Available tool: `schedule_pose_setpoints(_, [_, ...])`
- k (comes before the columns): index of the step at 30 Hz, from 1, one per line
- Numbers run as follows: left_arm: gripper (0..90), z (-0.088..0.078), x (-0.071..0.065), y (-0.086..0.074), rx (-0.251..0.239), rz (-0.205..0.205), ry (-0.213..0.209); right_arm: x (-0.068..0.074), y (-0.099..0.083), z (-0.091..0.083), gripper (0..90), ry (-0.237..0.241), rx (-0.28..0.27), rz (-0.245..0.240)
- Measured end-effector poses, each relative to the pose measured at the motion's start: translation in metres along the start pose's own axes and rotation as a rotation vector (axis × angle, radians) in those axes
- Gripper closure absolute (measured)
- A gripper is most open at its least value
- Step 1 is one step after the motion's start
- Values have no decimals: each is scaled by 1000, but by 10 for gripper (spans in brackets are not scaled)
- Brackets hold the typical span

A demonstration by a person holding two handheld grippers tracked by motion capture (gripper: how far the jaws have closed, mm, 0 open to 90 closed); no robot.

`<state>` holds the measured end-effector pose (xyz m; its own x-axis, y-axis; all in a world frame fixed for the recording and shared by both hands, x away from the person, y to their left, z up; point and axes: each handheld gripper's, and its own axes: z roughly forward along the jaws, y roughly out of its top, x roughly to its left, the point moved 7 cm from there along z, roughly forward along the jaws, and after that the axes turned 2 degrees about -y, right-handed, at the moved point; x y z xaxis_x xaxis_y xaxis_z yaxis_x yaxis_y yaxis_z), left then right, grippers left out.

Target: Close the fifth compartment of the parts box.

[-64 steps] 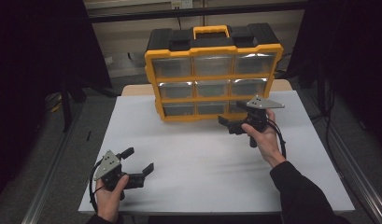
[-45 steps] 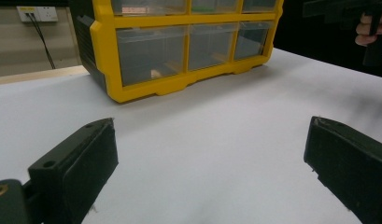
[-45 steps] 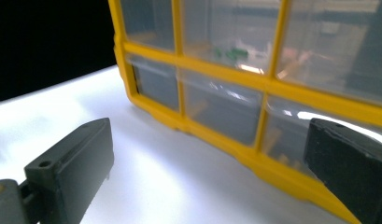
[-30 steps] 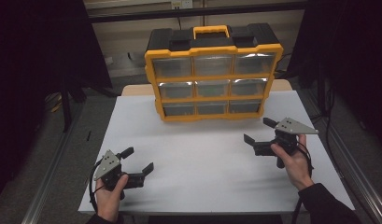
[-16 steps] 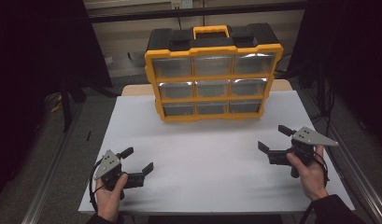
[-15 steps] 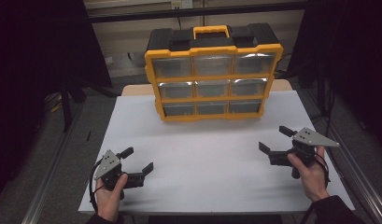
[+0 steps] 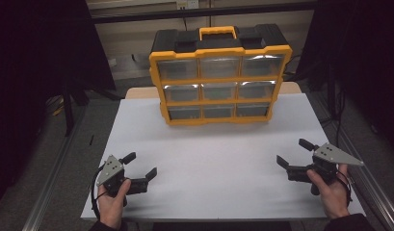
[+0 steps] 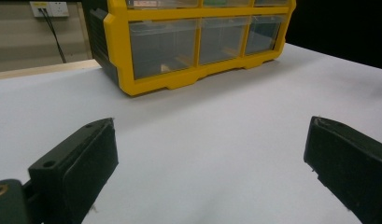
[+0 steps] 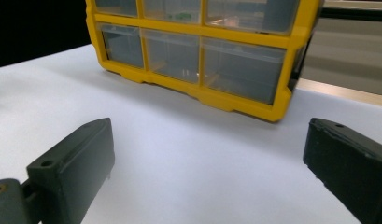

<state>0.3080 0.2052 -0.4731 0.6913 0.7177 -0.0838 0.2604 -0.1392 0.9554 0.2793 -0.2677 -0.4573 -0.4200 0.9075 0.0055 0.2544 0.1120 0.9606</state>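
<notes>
A yellow and black organizer cabinet (image 7: 218, 77) with clear drawers stands upright at the back of the white table (image 7: 214, 159); its bottom drawer rows appear in the left gripper view (image 8: 198, 42) and the right gripper view (image 9: 198, 51). My left gripper (image 7: 140, 165) rests near the front left corner, held by a hand, open with nothing between its jaws (image 8: 207, 158). My right gripper (image 7: 295, 153) sits near the front right edge, also open and empty (image 9: 207, 158). Both point toward the cabinet, well short of it.
A metal rail (image 7: 363, 178) runs along the table's right edge and another along the left (image 7: 55, 168). A wall socket with cables (image 8: 48, 9) is behind the table. Dark floor surrounds the table.
My right gripper has pulled back from the cabinet's lower right drawers and moved down to the front right of the table. The left gripper has stayed in place.
</notes>
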Motion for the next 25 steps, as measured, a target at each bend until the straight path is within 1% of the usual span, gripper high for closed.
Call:
schedule_pose_setpoints(6, [27, -1, -1, -1, 3, -2, 2, -4, -5, -10, 18, -15, -3, 5])
schedule_pose_setpoints(9, [27, -2, 0, -1, 5, 3, 7, -4, -9, -13, 19, -24, -4, 18])
schedule_pose_setpoints(11, [27, -2, 0, -1, 4, 0, 7, -5, -13, -14, 21, -29, 8, 20])
schedule_pose_setpoints(12, [27, -1, 0, 0, 4, -1, 5, -5, -13, -15, 19, -27, 6, 21])
schedule_pose_setpoints(13, [27, -1, 0, -1, 3, -3, 5, -6, -13, -15, 20, -35, 2, 22])
schedule_pose_setpoints(16, [27, -1, 0, -1, 3, -7, 4, -5, -14, -15, 18, -26, 7, 16])
schedule_pose_setpoints(22, [27, 1, 0, 0, 7, -2, 0, -5, -13, -14, 19, -28, 0, 11])
schedule_pose_setpoints(24, [27, 2, 1, -1, 10, -6, -2, -5, -13, -12, 21, -28, 0, 10])
schedule_pose_setpoints(25, [27, 2, 1, -1, 10, -15, -2, -4, -14, -12, 21, -28, 6, 11])
